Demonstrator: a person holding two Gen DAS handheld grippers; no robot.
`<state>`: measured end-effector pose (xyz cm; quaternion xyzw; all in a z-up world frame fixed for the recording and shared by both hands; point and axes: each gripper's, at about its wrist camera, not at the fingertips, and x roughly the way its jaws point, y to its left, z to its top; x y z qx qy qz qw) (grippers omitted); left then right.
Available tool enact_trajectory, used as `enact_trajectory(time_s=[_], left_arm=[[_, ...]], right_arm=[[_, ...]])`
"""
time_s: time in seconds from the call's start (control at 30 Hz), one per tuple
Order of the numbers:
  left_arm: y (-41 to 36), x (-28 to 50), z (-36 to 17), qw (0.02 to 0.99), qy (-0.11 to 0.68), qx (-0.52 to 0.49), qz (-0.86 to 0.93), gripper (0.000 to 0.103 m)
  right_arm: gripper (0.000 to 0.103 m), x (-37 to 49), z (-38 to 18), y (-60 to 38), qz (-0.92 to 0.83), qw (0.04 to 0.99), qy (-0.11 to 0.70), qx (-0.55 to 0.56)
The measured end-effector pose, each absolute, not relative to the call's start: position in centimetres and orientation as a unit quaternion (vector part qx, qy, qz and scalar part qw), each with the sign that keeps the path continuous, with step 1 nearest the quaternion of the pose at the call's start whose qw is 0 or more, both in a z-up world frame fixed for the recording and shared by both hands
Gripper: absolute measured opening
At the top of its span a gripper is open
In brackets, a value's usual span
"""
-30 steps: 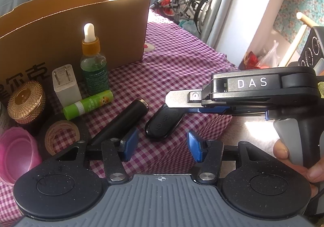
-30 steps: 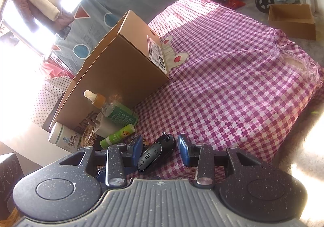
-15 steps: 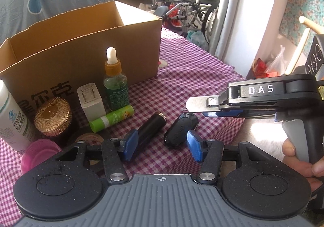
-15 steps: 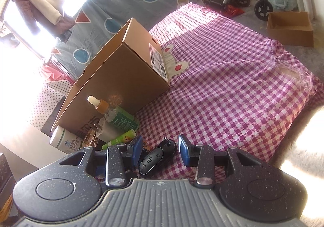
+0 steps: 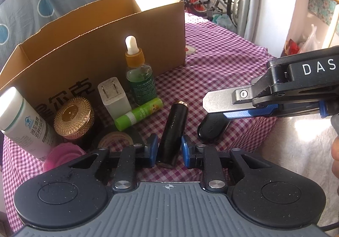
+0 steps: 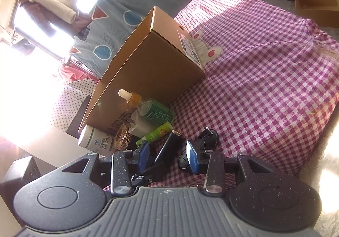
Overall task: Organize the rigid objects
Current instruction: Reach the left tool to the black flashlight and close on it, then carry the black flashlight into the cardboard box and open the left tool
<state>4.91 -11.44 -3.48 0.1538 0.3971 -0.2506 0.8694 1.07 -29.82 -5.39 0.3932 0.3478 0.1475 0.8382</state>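
Tongs on the left (image 5: 169,150) have just been closing and clench the black tube (image 5: 173,133); right tongs (image 6: 167,154) hang released beside the key fob (image 6: 199,148).

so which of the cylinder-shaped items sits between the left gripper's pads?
The black tube, lying flat between the left gripper pads, which just closed in. The green stick lies apart; the dropper bottle stands upright.
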Motion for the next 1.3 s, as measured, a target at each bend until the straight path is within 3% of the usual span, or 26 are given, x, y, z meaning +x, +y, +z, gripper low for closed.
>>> enact_trajectory(time_s=[0.63,0.83,1.3], left_arm=[[-8.2,3.6,-4.0,0.85,0.445,0.062,-0.275,0.022],[-7.5,3.6,-4.0,0.849,0.438,0.05,-0.292,0.022],[-6.3,1.3,-2.0,0.866,0.396,0.044,-0.302,0.022]], right_arm=[[0.038,3.2,-5.5,-24.5,0.138,0.828,0.431,0.33],[0.029,3.8,-4.8,-23.1,0.111,0.837,0.448,0.293],[0.027,2.2,-4.1,-23.4,0.12,0.838,0.428,0.316]])
